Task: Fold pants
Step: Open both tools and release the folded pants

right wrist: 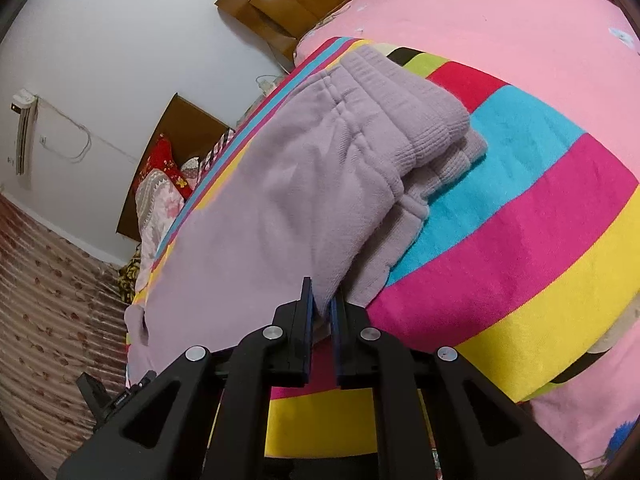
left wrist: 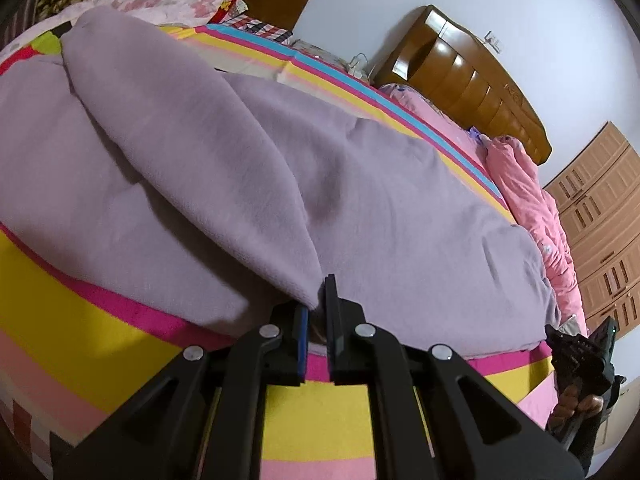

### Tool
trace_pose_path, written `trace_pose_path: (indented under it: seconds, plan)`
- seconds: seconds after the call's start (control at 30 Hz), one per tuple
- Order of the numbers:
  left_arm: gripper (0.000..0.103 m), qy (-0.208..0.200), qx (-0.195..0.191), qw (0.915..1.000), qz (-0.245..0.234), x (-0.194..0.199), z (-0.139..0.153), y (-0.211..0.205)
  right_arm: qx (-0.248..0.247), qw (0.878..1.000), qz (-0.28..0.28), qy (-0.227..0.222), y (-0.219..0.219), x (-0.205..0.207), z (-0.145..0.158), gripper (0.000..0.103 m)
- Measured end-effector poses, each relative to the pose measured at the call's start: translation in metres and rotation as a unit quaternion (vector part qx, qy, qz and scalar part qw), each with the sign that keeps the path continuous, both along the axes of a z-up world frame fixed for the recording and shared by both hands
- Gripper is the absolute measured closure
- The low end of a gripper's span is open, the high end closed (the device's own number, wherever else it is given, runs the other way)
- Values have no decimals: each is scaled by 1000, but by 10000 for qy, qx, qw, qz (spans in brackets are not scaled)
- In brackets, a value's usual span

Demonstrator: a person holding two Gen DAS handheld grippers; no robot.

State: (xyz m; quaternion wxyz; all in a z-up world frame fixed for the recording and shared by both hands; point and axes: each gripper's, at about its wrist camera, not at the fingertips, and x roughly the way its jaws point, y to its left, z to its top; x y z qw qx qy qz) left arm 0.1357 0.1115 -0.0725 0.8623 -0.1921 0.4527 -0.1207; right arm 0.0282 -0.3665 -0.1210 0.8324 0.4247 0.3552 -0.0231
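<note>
Striped bedspread (left wrist: 60,320): left gripper (left wrist: 316,308) and right gripper (right wrist: 320,304) each pinch soft lilac fleece pants (left wrist: 380,200) edge; lift evenly together.

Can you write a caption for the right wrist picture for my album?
Right tongs pinch the lilac pants on a striped blanket.

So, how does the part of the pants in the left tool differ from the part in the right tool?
The left tool is shut on a plain, smooth fold of the pants. The right tool is shut on an edge that leads up to the ribbed band. Both parts are the same lilac cloth, lifted off the striped sheet.
</note>
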Motion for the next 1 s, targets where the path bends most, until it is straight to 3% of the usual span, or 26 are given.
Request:
trace_pose_path:
  seconds: [0.27, 0.37, 0.4, 0.43, 0.47, 0.5, 0.53, 0.57, 0.67, 0.77, 0.8, 0.87, 0.93, 1.0]
  plan:
    - [97, -36, -134, 9999, 56, -5, -3, 2, -57, 9999, -48, 80, 6, 1, 1, 98]
    - [91, -108, -236, 9997, -1, -7, -4, 5, -106, 9998, -55, 125, 9, 0, 5, 90]
    - [83, -132, -308, 9994, -37, -8, -4, 7, -44, 9998, -94, 146, 9, -2, 6, 82]
    - [66, -190, -394, 9990, -98, -10, -3, 9, 6, 9995, -194, 231, 8, -5, 8, 74]
    - [52, -288, -419, 9986, -104, -13, 1, 12, -71, 9985, -381, 396, 7, -9, 12, 54]
    - [22, -429, -358, 9984, -33, -17, 6, 15, -255, 9961, -648, 544, 6, -14, 17, 48]
    - [8, -705, -171, 9972, 158, -24, 14, 22, -539, 9924, -964, 545, 6, -21, 28, 48]
    - [7, -1015, 37, 9943, 321, -31, 23, 29, -716, 9895, -1156, 498, 6, -24, 37, 48]
    - [2, -1328, 521, 9887, 468, -38, 34, 51, -1400, 9802, -1385, 210, 23, -18, 70, 48]
    - [2, -1272, 877, 9807, 1198, -33, 29, 101, -1934, 9796, -461, -302, 74, 26, 101, 48]
    - [2, -1177, 879, 9784, 1452, -30, 26, 117, -2101, 9764, 107, -496, 104, 52, 109, 48]
    - [2, -918, 530, 9689, 2234, -23, 18, 173, -2204, 9677, 996, -708, 154, 91, 115, 48]
    - [3, -759, 335, 9530, 2915, -18, 13, 219, -2138, 9469, 2206, -948, 228, 140, 118, 48]
    - [5, -533, 262, 9405, 3346, -15, 11, 254, -1919, 9151, 3335, -1203, 300, 178, 119, 48]
